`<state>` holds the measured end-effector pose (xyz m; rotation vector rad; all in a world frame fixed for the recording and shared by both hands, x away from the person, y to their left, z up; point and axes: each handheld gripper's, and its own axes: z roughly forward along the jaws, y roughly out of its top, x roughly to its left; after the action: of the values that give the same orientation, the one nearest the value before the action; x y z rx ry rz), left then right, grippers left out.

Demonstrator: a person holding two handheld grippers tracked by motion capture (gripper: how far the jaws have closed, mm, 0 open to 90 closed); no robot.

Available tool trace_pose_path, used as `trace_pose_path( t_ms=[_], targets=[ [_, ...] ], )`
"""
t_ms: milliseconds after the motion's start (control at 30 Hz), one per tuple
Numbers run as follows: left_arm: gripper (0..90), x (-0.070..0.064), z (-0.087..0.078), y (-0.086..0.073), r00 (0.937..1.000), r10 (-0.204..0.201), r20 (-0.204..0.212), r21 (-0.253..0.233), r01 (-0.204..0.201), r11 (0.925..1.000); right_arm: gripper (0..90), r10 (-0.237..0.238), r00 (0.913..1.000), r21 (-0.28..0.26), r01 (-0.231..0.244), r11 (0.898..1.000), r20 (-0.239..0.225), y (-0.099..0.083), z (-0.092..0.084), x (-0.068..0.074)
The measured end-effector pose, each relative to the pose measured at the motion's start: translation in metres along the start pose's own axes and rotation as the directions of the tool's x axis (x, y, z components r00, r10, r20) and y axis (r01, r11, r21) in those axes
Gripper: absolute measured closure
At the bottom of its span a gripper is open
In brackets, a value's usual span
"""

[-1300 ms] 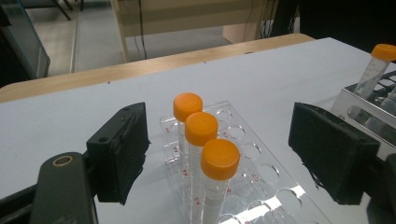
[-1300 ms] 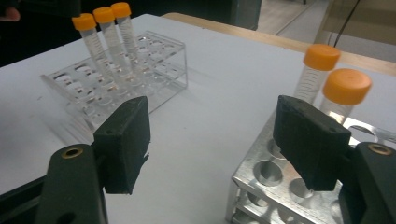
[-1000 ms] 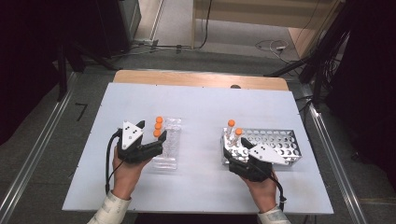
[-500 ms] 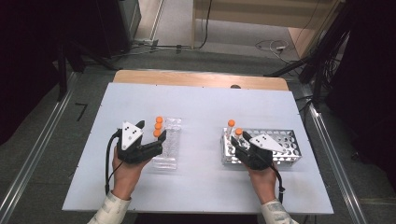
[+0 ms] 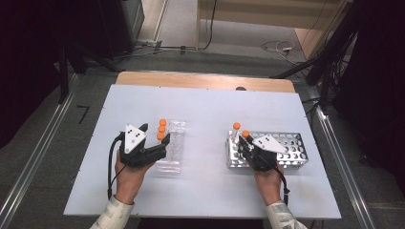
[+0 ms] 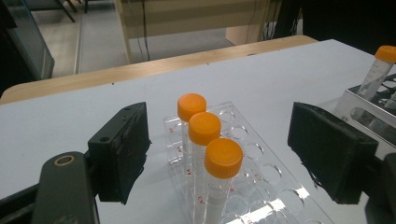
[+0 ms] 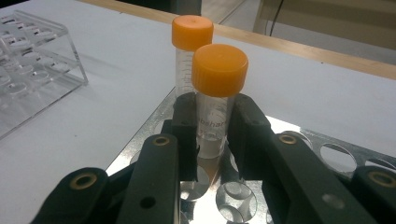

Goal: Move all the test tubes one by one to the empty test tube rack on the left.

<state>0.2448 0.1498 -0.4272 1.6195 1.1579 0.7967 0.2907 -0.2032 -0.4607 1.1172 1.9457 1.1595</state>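
Observation:
Three orange-capped tubes stand in a row in a clear plastic rack left of centre. My left gripper stands open at the rack, with the nearest tube between its jaws and wide gaps on both sides. At the right, a perforated metal rack holds two orange-capped tubes at its left end. My right gripper has just closed its jaws, and it is shut on the nearer tube. The second tube stands just behind it.
The racks sit on a white table with a wooden strip along its far edge. The metal rack has many vacant holes to the right. Dark furniture and cables lie on the floor beyond.
My right gripper has shifted a little toward the rack's left end, and its jaws have shut on the nearer tube. The left gripper has stayed put.

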Motion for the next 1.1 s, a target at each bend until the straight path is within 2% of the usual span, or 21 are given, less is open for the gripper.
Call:
trace_pose_path(
  t_ms=[400, 767, 967, 1100],
  targets=[
    [21.1, -0.002, -0.002, 0.001, 0.9999, 0.011, 0.007, -0.003, -0.011, 0.9999, 71.4, 0.005, 1.0, -0.07, -0.005, 0.998, 0.005, 0.012, -0.014, 0.001],
    [20.9, -0.003, -0.007, 0.004, 0.9999, 0.008, 0.008, -0.021, -0.008, 0.9998, 71.7, 0.011, 0.9999, -0.148, -0.012, 0.989, -0.006, 0.031, -0.043, -0.001],
    [20.9, -0.007, -0.012, 0.007, 0.9997, 0.014, 0.022, -0.039, -0.013, 0.9992, 71.7, -0.003, 0.9992, -0.174, -0.004, 0.985, -0.041, 0.038, -0.058, 0.004],
    [20.9, -0.013, -0.015, 0.01, 0.9989, 0.023, 0.04, -0.05, -0.021, 0.9985, 71.8, -0.032, 0.9951, -0.162, 0.016, 0.987, -0.094, 0.039, -0.061, 0.018]
  ],
)
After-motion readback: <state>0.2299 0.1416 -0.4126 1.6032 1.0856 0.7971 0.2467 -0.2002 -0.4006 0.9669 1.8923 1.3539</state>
